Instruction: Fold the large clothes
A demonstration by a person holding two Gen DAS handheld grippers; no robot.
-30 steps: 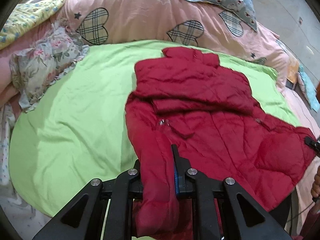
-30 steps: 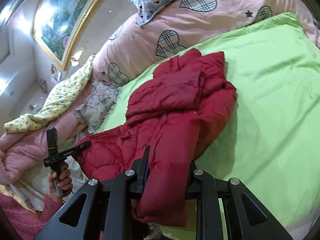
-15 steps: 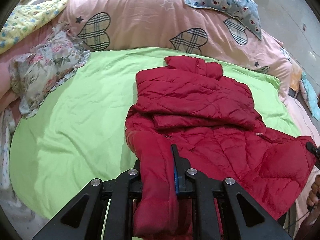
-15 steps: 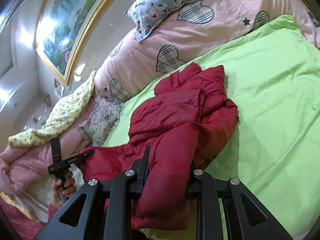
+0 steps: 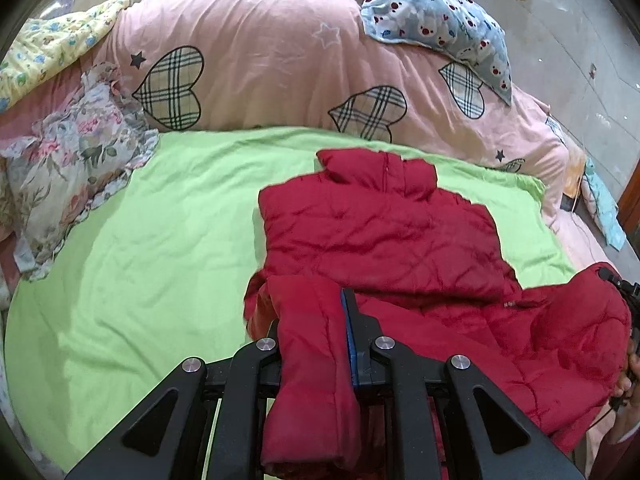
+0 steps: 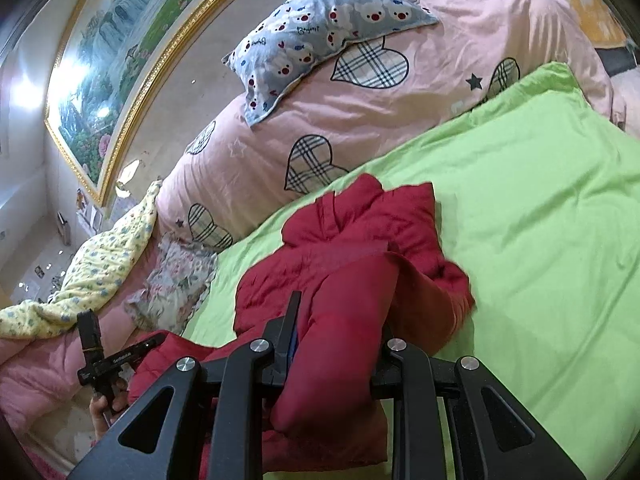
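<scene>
A red quilted jacket (image 5: 384, 236) lies on the lime green sheet (image 5: 160, 240), collar toward the pillows, with its upper half flat. My left gripper (image 5: 310, 308) is shut on a bunched corner of the jacket's lower hem, which hangs through the jaws. The right gripper (image 6: 340, 312) is likewise shut on the opposite hem corner of the jacket (image 6: 360, 248), lifted above the sheet (image 6: 540, 240). Each view shows the other gripper at its edge: the right one (image 5: 628, 292) at far right, the left one (image 6: 116, 360) at lower left in a hand.
A pink duvet with plaid hearts (image 5: 260, 60) is piled behind the sheet, topped by a blue bear-print pillow (image 5: 436, 20). A floral pillow (image 5: 72, 168) and a yellow flowered blanket (image 6: 100, 268) lie at the left. A framed painting (image 6: 132, 40) hangs on the wall.
Both grippers have carried the hem forward toward the collar, slightly raised. The lower part of the jacket now folds over its upper half, and less of the flat jacket shows.
</scene>
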